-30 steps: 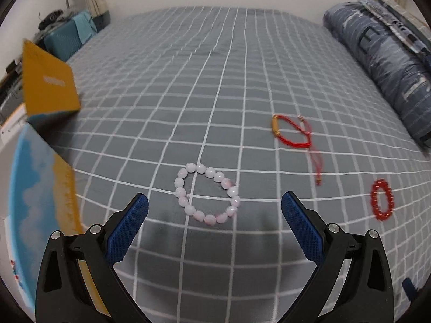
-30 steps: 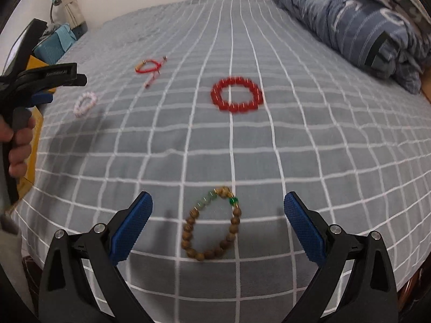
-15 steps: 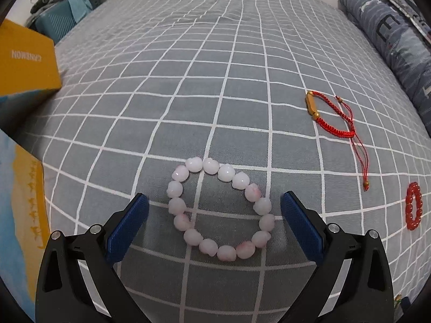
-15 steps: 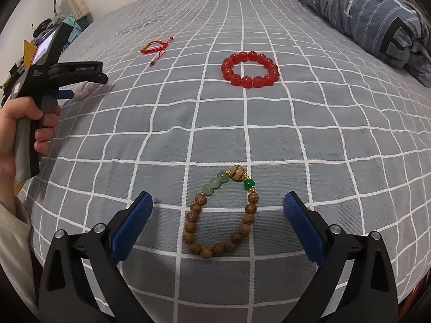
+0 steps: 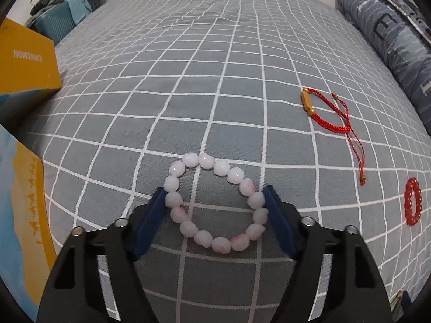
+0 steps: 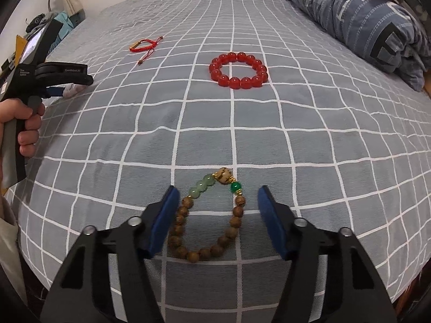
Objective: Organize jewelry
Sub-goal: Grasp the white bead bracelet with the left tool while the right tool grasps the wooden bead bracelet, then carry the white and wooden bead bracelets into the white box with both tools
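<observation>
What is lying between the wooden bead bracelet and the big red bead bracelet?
Nothing: the right wrist view shows only bare checked bedsheet between the wooden bead bracelet and the red bead bracelet.

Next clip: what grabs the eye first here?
Two bracelets framed by blue-padded jaws on the grey checked bedspread: the pale pink bead bracelet between the left gripper pads, the brown wooden bead bracelet between the right gripper pads. Beyond lies a bright red bead bracelet.
</observation>
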Action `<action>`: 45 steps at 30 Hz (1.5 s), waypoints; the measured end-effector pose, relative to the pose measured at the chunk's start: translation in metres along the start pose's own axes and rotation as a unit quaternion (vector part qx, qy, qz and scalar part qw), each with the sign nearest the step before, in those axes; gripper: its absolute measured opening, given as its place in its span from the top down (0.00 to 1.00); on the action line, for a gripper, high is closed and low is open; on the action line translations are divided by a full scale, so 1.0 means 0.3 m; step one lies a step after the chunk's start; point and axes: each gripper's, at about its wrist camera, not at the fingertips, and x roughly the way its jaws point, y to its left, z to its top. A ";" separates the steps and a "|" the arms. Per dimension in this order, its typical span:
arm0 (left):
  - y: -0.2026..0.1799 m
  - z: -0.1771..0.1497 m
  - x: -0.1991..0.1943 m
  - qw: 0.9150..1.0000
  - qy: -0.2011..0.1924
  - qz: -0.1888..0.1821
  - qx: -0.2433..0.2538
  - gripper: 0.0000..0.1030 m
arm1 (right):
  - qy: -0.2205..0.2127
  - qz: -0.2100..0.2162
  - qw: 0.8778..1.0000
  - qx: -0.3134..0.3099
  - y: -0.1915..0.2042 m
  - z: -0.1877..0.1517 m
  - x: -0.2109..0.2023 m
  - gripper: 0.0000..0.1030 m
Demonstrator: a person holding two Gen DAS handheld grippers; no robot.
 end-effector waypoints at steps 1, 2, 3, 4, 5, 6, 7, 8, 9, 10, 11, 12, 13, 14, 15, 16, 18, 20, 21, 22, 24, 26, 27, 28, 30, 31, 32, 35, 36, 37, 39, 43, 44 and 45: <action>0.000 -0.005 -0.003 1.000 -0.002 0.000 0.002 0.42 | -0.002 -0.006 1.000 -0.005 0.004 -0.001 -0.002 0.55; -0.001 -0.009 -0.008 1.000 -0.003 -0.001 0.005 0.48 | -0.004 -0.010 1.000 -0.009 0.006 0.000 -0.001 0.60; -0.003 -0.013 -0.011 1.000 -0.004 -0.002 0.008 0.53 | -0.005 -0.013 1.000 -0.012 0.010 -0.001 -0.002 0.64; -0.006 -0.016 -0.015 1.000 -0.006 -0.002 0.011 0.56 | -0.005 -0.015 1.000 -0.015 0.014 -0.001 -0.001 0.66; -0.007 -0.020 -0.018 1.000 -0.006 -0.004 0.014 0.63 | -0.006 -0.016 1.000 -0.017 0.016 -0.001 -0.001 0.72; -0.008 -0.023 -0.021 1.000 -0.007 -0.006 0.016 0.74 | -0.008 -0.018 1.000 -0.018 0.017 0.000 -0.001 0.78; -0.011 -0.026 -0.026 1.000 -0.008 -0.007 0.020 0.77 | -0.009 -0.021 1.000 -0.019 0.018 0.000 -0.002 0.83; -0.013 -0.029 -0.031 1.000 -0.009 -0.006 0.025 0.81 | -0.011 -0.021 1.000 -0.020 0.016 0.001 -0.002 0.90; -0.016 -0.031 -0.035 1.000 -0.012 -0.004 0.029 0.81 | -0.012 -0.021 1.000 -0.019 0.012 0.002 -0.003 0.92; -0.017 -0.033 -0.039 0.999 -0.014 -0.004 0.030 0.81 | -0.013 -0.018 1.000 -0.014 0.007 0.004 -0.004 0.92; -0.016 -0.035 -0.042 0.999 -0.017 -0.004 0.030 0.81 | -0.014 -0.014 1.000 -0.011 0.003 0.005 -0.006 0.92; -0.016 -0.035 -0.043 0.999 -0.018 -0.004 0.030 0.81 | -0.016 -0.012 1.000 -0.009 0.001 0.005 -0.009 0.92; -0.014 -0.035 -0.045 0.999 -0.019 -0.005 0.029 0.81 | -0.019 -0.012 1.000 -0.008 -0.001 0.007 -0.012 0.92; -0.013 -0.034 -0.047 0.999 -0.020 -0.005 0.028 0.81 | -0.022 -0.012 1.000 -0.007 -0.002 0.008 -0.016 0.92; -0.012 -0.034 -0.049 0.999 -0.021 -0.006 0.027 0.81 | -0.024 -0.012 1.000 -0.007 -0.001 0.009 -0.019 0.92; -0.012 -0.034 -0.052 0.999 -0.022 -0.007 0.026 0.81 | -0.026 -0.013 1.000 -0.006 -0.001 0.009 -0.021 0.92; -0.009 -0.034 -0.056 0.999 -0.024 -0.008 0.023 0.81 | -0.030 -0.013 0.999 -0.005 -0.003 0.011 -0.026 0.92; -0.006 -0.039 -0.061 0.999 -0.025 -0.009 0.022 0.81 | -0.034 -0.011 0.999 0.000 -0.007 0.013 -0.030 0.92; -0.005 -0.040 -0.062 0.999 -0.026 -0.009 0.022 0.81 | -0.037 -0.012 0.999 0.001 -0.009 0.015 -0.033 0.92; -0.003 -0.041 -0.063 0.999 -0.027 -0.009 0.022 0.81 | -0.042 -0.012 0.999 0.005 -0.013 0.017 -0.038 0.92; -0.003 -0.043 -0.073 0.999 -0.030 -0.008 0.021 0.81 | -0.047 -0.012 0.999 0.008 -0.017 0.018 -0.044 0.92; -0.001 -0.046 -0.088 0.999 -0.043 -0.003 0.018 0.81 | -0.055 -0.012 0.998 0.013 -0.024 0.020 -0.053 0.92; -0.002 -0.048 -0.098 0.998 -0.051 0.004 0.019 0.81 | -0.057 -0.013 0.998 0.014 -0.028 0.020 -0.055 0.92; -0.002 -0.049 -0.109 0.998 -0.058 0.007 0.020 0.81 | -0.060 -0.014 0.998 0.018 -0.032 0.021 -0.059 0.92; 0.000 -0.053 -0.133 0.998 -0.068 0.002 0.017 0.81 | -0.065 -0.015 0.998 0.021 -0.035 0.023 -0.063 0.92; -0.001 -0.054 -0.141 0.997 -0.071 0.001 0.017 0.81 | -0.068 -0.017 0.997 0.023 -0.037 0.024 -0.065 0.92; -0.001 -0.059 -0.152 0.997 -0.076 0.001 0.017 0.81 | -0.069 -0.019 0.997 0.024 -0.038 0.024 -0.067 0.92; -0.003 -0.074 -0.175 0.997 -0.081 -0.003 0.018 0.81 | -0.076 -0.020 0.997 0.025 -0.036 0.030 -0.075 0.92; -0.005 -0.079 -0.182 0.996 -0.082 -0.003 0.018 0.81 | -0.079 -0.020 0.996 0.024 -0.032 0.033 -0.079 0.92; -0.004 -0.085 -0.192 0.996 -0.084 -0.004 0.019 0.81 | -0.085 -0.020 0.996 0.022 -0.028 0.034 -0.086 0.92; -0.002 -0.094 -0.225 0.996 -0.092 -0.008 0.020 0.81 | -0.090 -0.023 0.995 0.020 -0.022 0.039 -0.095 0.92; 0.011 -0.116 -0.297 0.994 -0.111 -0.013 0.019 0.81 | -0.105 -0.026 0.994 0.031 -0.027 0.056 -0.127 0.92; 0.009 -0.124 -0.313 0.993 -0.114 -0.014 0.019 0.81 | -0.108 -0.027 0.993 0.031 -0.028 0.061 -0.134 0.92; 0.008 -0.135 -0.334 0.993 -0.119 -0.015 0.020 0.81 | -0.111 -0.029 0.993 0.033 -0.028 0.063 -0.141 0.92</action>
